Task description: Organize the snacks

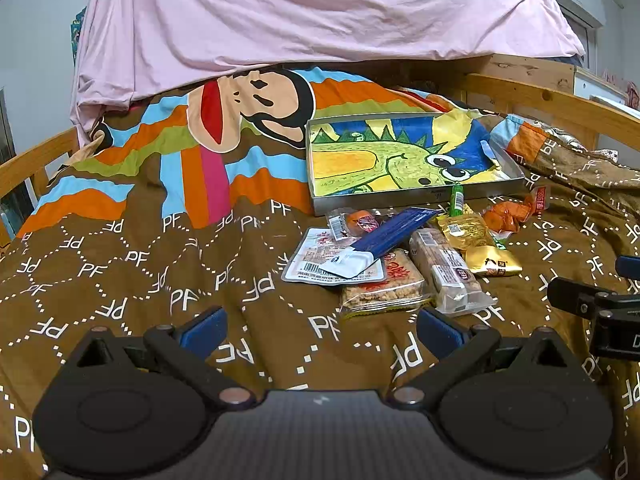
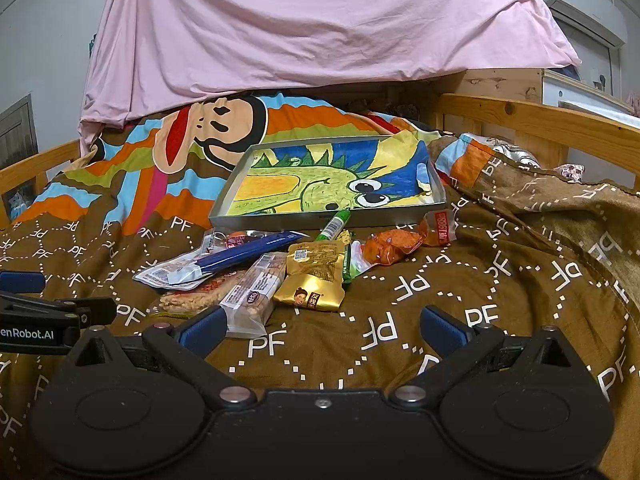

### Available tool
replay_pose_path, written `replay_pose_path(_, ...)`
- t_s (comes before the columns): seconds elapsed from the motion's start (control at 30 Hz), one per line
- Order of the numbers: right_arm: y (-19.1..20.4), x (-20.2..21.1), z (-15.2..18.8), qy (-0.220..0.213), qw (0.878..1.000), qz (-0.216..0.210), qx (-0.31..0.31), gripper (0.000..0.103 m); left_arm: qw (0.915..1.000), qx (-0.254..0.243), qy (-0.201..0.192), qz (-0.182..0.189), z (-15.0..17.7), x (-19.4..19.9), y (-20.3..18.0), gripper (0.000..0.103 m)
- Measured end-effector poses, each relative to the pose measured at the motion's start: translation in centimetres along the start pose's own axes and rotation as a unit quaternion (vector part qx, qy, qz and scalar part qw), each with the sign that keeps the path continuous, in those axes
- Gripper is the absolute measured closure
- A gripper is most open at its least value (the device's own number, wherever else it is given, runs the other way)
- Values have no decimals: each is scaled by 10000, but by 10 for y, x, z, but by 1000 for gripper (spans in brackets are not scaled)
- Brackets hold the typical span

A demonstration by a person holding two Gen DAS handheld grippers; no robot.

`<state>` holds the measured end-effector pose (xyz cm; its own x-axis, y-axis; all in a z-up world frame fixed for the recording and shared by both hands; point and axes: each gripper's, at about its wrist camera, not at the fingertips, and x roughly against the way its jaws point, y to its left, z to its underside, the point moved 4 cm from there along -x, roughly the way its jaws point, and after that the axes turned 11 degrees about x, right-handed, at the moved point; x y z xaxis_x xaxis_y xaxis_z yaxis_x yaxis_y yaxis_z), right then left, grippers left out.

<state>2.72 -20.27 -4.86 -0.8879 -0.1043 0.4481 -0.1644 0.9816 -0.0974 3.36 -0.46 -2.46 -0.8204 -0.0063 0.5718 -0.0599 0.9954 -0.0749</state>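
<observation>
A pile of snack packets lies on the brown bedspread in front of a shallow grey tray (image 1: 416, 200) (image 2: 320, 221) lined with a dragon drawing. In the pile are a long blue packet (image 1: 394, 235) (image 2: 248, 254), a gold packet (image 1: 494, 266) (image 2: 314, 294), a clear cracker bar (image 1: 444, 270) (image 2: 256, 292), a rice crisp pack (image 1: 380, 290), an orange snack bag (image 1: 506, 216) (image 2: 390, 246) and a green stick (image 1: 456, 200) (image 2: 334, 226). My left gripper (image 1: 322, 330) is open, short of the pile. My right gripper (image 2: 322, 330) is open too, its left fingertip (image 2: 204, 328) beside the cracker bar's end.
The bed has wooden rails (image 1: 560, 100) (image 2: 540, 120) at the right and left. A pink sheet (image 1: 300, 20) (image 2: 312, 24) hangs over the back. Rumpled bedspread (image 2: 540, 200) rises to the right of the tray. The other gripper shows at the edge of each view.
</observation>
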Motion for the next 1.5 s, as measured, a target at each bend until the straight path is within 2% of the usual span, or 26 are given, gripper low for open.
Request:
replay_pose_path(0.4,2,-1,-2,7,9998,-6,210,1,9998,33,120,-157,9,-9,8,0)
replay_pose_path(0.67,-6,-9,-22,-162,9979,-311,542,1,9986,-101,490,-177,5,-15,8,0)
replay_pose_path(0.8,-13,-20,-31,-258,9961,-402,746,1,9973,-140,702,-190,-1,-22,4,0)
replay_pose_path(0.97,-25,-38,-37,-230,9960,-591,622,1,9953,-114,948,-176,-16,-34,1,0)
replay_pose_path(1.17,-28,-46,-27,-76,9949,-744,672,1,9948,-296,965,-168,-37,-50,-11,0)
replay_pose_path(1.33,-30,-56,-19,144,9956,-532,755,1,9940,-432,1002,109,-46,-63,-27,0)
replay_pose_path(1.43,-34,-64,-19,122,9960,-298,836,1,9932,-355,1055,339,-48,-72,-37,0)
replay_pose_path(1.5,-38,-72,-21,150,9967,-304,734,1,9924,-243,1108,473,-50,-80,-44,0)
